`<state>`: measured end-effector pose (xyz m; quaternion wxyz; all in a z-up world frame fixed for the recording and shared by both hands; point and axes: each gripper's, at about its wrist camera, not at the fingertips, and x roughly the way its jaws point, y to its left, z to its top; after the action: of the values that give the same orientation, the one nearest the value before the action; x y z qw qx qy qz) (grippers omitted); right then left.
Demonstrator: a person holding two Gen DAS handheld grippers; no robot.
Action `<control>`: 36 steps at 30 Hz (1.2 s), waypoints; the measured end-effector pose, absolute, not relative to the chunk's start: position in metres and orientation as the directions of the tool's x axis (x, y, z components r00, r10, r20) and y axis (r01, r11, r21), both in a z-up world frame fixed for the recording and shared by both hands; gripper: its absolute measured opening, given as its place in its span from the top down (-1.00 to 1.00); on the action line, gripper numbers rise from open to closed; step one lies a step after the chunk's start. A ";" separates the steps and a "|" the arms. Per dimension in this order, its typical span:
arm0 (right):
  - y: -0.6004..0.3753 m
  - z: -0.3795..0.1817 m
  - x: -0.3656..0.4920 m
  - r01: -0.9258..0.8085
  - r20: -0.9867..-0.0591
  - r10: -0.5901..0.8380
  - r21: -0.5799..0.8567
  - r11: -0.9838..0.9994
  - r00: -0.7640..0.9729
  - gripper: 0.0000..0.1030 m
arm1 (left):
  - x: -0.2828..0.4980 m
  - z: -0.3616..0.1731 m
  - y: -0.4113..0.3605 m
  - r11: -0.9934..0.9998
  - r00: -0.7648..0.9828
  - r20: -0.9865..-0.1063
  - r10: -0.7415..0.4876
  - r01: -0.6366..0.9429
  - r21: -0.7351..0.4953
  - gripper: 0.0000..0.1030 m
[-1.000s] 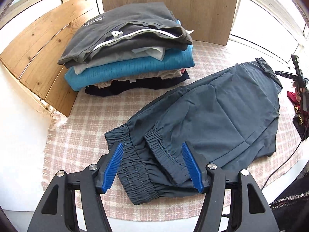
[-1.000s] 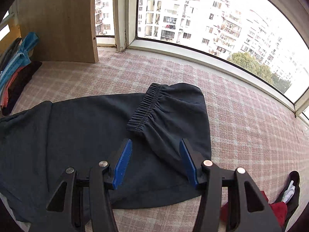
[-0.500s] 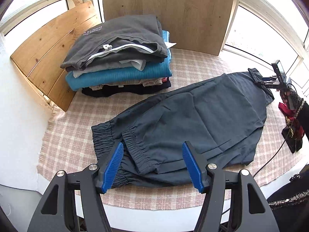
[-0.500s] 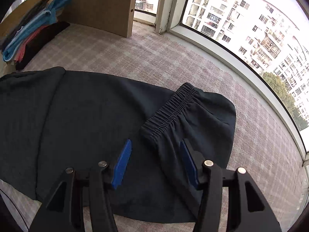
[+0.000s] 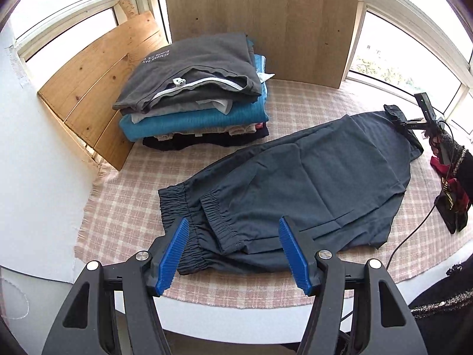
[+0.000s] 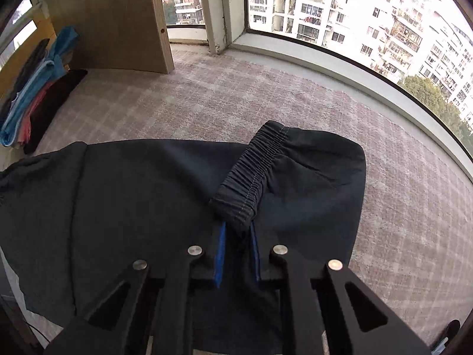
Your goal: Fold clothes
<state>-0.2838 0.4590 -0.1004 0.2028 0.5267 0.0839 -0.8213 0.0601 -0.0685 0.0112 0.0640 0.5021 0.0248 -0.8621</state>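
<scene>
Here the dark trousers (image 5: 310,183) lie spread flat on a pink checked cloth (image 5: 124,207) covering the desk, elastic cuffs toward the left wrist camera and waistband at the far right. The right gripper (image 6: 238,232) has just been closing, and its blue pads now pinch a folded end of the elastic waistband (image 6: 251,177), which stands up in a bunch from between them; how much fabric sits inside the pinch is hard to make out, as the band itself covers the pad tips. From the left wrist view that same gripper (image 5: 414,124) appears small at the trousers' far end, partly cut off by the frame edge, with a dark sleeve (image 5: 464,168) behind it. The left gripper (image 5: 233,254) hangs above the cuffs (image 5: 189,207), its jaws spread wide and touching nothing. Behind the trousers, well apart, a stack of folded clothes (image 5: 195,100) rests against wooden boards (image 5: 260,20). A dark and red item (image 5: 452,204) lies by the desk's right edge, too small to identify.
</scene>
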 end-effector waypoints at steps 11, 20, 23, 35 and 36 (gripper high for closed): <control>0.492 -0.047 -0.283 0.211 -0.819 -0.364 0.299 -0.931 -0.443 0.73 | 0.069 0.011 -0.083 -0.995 -0.519 -0.853 -0.051 0.104 -0.003 -0.18; 0.422 0.010 -0.220 0.285 -0.708 -0.511 0.424 -0.860 -0.488 0.73 | 0.086 0.006 -0.108 -0.997 -0.534 -0.845 -0.028 0.075 -0.015 -0.18; 0.361 0.023 -0.185 0.375 -0.675 -0.575 0.439 -0.816 -0.462 0.73 | 0.094 0.003 -0.124 -0.997 -0.541 -0.841 -0.017 0.067 -0.023 -0.18; 0.067 -0.031 -0.030 0.668 -0.662 -0.731 0.469 -0.578 -0.168 0.74 | 0.132 -0.016 -0.192 -0.995 -0.551 -0.834 0.029 0.062 -0.076 -0.18; 0.048 -0.043 -0.020 0.686 -0.681 -0.718 0.452 -0.570 -0.147 0.76 | 0.133 -0.019 -0.195 -0.995 -0.548 -0.835 0.037 0.059 -0.083 -0.18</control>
<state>-0.0203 0.0476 -0.0433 0.4636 0.4600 -0.0171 -0.7571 0.1331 -0.1948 -0.0190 0.0062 0.4752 0.0504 -0.8784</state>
